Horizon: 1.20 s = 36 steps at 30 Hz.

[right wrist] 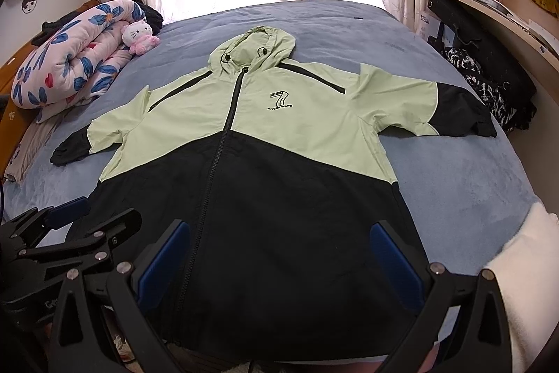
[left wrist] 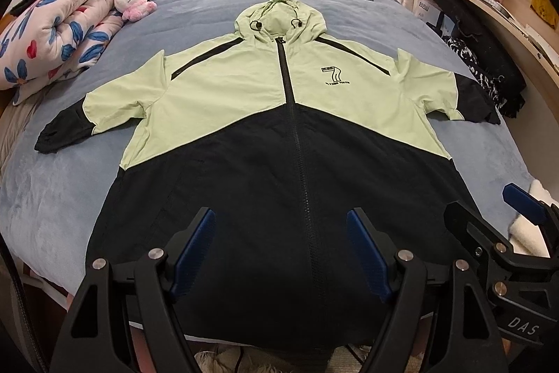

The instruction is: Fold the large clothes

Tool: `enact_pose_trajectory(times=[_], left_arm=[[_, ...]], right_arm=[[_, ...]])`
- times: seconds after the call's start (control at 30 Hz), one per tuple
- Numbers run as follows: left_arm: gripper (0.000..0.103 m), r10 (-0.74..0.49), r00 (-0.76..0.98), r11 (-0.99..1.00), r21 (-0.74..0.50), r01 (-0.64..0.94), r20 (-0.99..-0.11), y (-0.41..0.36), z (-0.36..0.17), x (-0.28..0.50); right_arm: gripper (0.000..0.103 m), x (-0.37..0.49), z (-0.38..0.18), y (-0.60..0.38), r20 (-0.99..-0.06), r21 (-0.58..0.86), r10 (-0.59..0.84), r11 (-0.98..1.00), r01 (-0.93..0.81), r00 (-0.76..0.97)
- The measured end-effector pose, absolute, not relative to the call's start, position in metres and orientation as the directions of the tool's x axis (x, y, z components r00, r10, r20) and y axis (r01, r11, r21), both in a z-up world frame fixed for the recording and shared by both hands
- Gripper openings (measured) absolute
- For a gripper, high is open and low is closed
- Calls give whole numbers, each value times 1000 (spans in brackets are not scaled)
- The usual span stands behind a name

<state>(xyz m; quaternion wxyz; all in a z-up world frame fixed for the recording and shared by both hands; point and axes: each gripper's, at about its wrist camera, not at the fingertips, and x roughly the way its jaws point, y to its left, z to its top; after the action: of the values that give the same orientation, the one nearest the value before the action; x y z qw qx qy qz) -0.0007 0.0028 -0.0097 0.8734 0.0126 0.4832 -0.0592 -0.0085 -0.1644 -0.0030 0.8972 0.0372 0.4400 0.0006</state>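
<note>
A thin, hooded zip-up windbreaker in pale green over black woven nylon (left wrist: 279,114) lay face up and zipped on the blue-grey plush bedspread (left wrist: 367,9), sleeves spread to either side, hem at the near edge of the bed. The left gripper (left wrist: 279,250) hovered over the black hem left of the zipper, its blue-padded fingers (left wrist: 194,254) spread wide with nothing between them; the right gripper (right wrist: 279,263) hung likewise, wide and empty, over the hem's other half. The cloth looked light, limp and slick, likely to slide and billow, so pinching a seamed edge, cuff or shoulder seam seemed surest.
</note>
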Motion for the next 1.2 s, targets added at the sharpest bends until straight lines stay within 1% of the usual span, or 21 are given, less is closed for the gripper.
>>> enact_pose_trajectory(times=[1.2], left_arm=[[76, -82, 513, 994, -33, 105, -854, 3, -15, 4]], right_arm=[[103, -12, -6, -162, -795, 70, 35, 997, 33, 606]])
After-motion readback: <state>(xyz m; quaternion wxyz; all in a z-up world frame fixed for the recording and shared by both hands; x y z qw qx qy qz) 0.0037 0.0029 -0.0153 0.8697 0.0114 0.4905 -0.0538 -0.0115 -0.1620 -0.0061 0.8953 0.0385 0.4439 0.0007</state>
